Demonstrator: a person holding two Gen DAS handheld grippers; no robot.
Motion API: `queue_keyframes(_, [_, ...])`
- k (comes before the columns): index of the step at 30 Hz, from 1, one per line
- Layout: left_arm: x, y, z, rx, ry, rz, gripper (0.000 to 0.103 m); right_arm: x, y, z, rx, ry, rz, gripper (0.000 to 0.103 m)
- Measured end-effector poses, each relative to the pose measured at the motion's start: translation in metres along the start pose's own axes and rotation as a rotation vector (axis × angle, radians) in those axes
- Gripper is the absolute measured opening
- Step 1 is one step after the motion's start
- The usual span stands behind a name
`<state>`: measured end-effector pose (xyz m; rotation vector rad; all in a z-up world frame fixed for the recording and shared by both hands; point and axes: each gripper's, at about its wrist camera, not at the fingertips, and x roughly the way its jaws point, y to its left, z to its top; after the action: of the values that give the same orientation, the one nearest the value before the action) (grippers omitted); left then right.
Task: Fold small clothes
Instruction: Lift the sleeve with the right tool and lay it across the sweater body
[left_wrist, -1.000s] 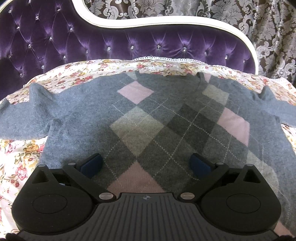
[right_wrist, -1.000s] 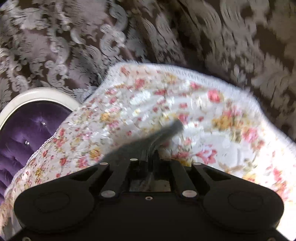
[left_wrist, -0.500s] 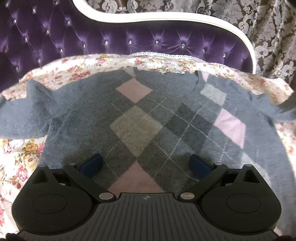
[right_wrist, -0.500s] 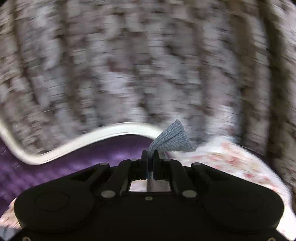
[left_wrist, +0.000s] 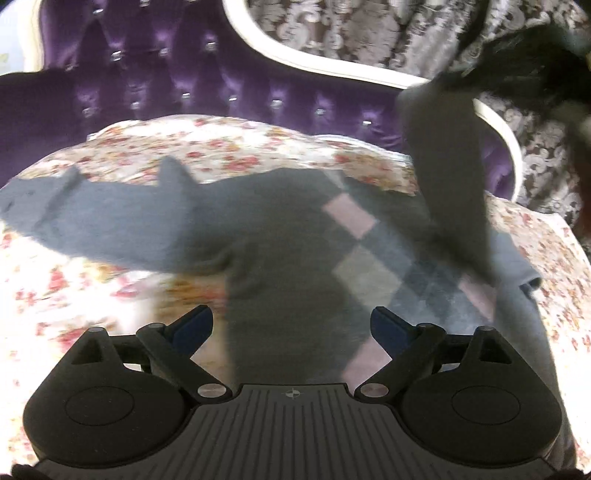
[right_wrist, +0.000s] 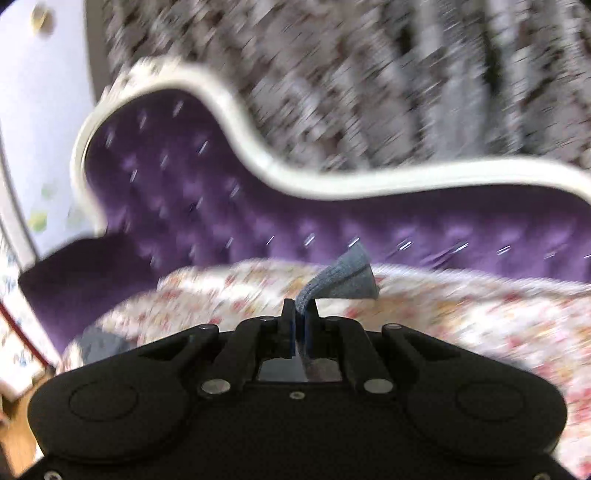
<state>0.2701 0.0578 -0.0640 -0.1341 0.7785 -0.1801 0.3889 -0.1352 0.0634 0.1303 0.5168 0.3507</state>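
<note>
A grey argyle sweater (left_wrist: 280, 258) with pink and beige diamonds lies spread on a floral sheet (left_wrist: 66, 291). Its left sleeve (left_wrist: 92, 218) lies flat. Its right sleeve (left_wrist: 447, 166) is lifted up and over the body. My left gripper (left_wrist: 291, 328) is open and hovers over the sweater's lower left part, holding nothing. My right gripper (right_wrist: 300, 325) is shut on the sleeve cuff (right_wrist: 343, 277), which sticks out beyond the fingertips. It shows blurred at the top right of the left wrist view (left_wrist: 524, 62).
A purple tufted sofa back (left_wrist: 177, 81) with a white frame (left_wrist: 314, 62) stands behind the sheet. Patterned curtains (right_wrist: 369, 92) hang behind it. The sheet's far edge (right_wrist: 461, 288) runs along the sofa back.
My right gripper has lifted the right sleeve and swung it leftward over the sweater. My left gripper has shifted left, toward the sweater's left side.
</note>
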Motion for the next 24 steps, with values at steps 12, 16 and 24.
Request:
queue_keyframes(12, [-0.001, 0.051, 0.004, -0.075, 0.024, 0.015, 0.093, 0.036, 0.021, -0.082, 0.036, 0.049, 0.118, 0.068])
queue_keyframes(16, [0.003, 0.049, 0.013, -0.045, 0.008, 0.022, 0.093, 0.016, -0.011, -0.091, 0.091, 0.015, 0.062, 0.067])
queue_keyframes(24, [0.023, 0.021, 0.036, -0.003, -0.021, -0.001, 0.093, -0.004, -0.081, -0.11, 0.127, 0.06, -0.091, 0.067])
